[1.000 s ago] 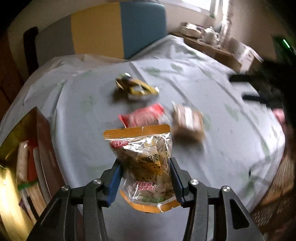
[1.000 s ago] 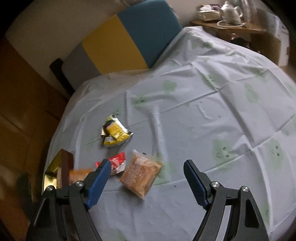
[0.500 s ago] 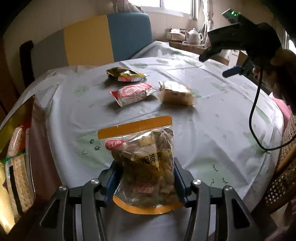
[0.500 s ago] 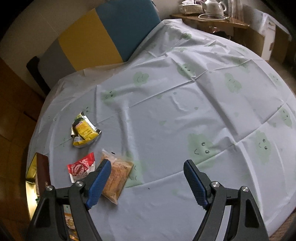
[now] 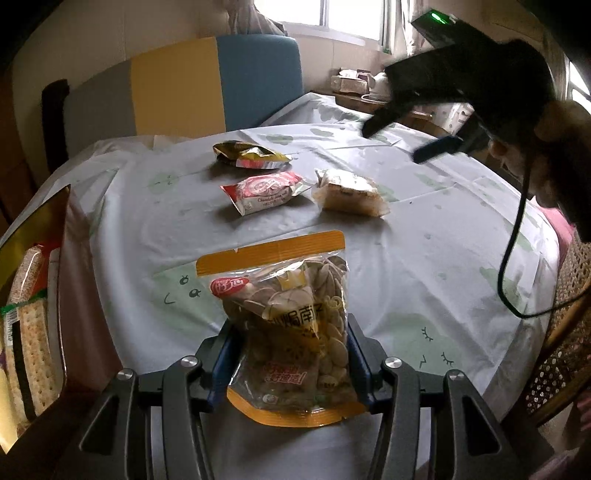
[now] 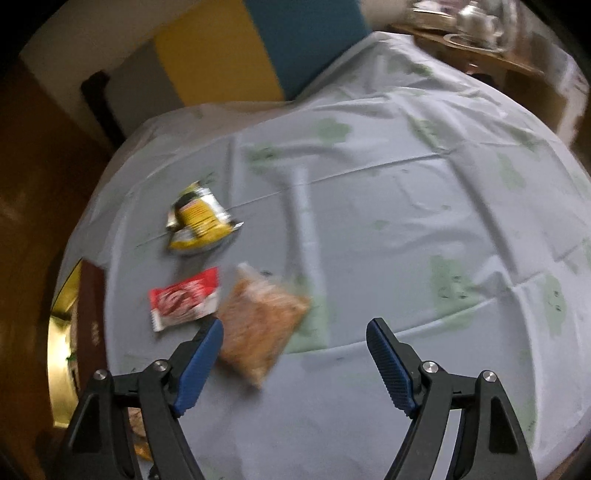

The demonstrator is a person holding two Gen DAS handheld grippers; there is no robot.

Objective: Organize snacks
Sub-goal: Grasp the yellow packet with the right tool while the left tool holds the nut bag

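**Seed bag held low beside the box**

The table (image 5: 424,258) now lies flatter before me than a second ago. My right gripper (image 6: 295,354), jaws spread empty, has dropped toward the brown packet (image 6: 260,325). My left gripper (image 5: 291,354) stays clenched on the seed bag (image 5: 291,325), near the gold box (image 5: 33,236).

Bright window (image 5: 351,18) behind grey, yellow, blue chair back (image 5: 192,88).

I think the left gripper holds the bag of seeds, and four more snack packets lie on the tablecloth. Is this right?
Not quite: three packets lie on the tablecloth, not four, as the left wrist view shows: a yellow one, a red one and a brown one. The left gripper does hold the bag of seeds.
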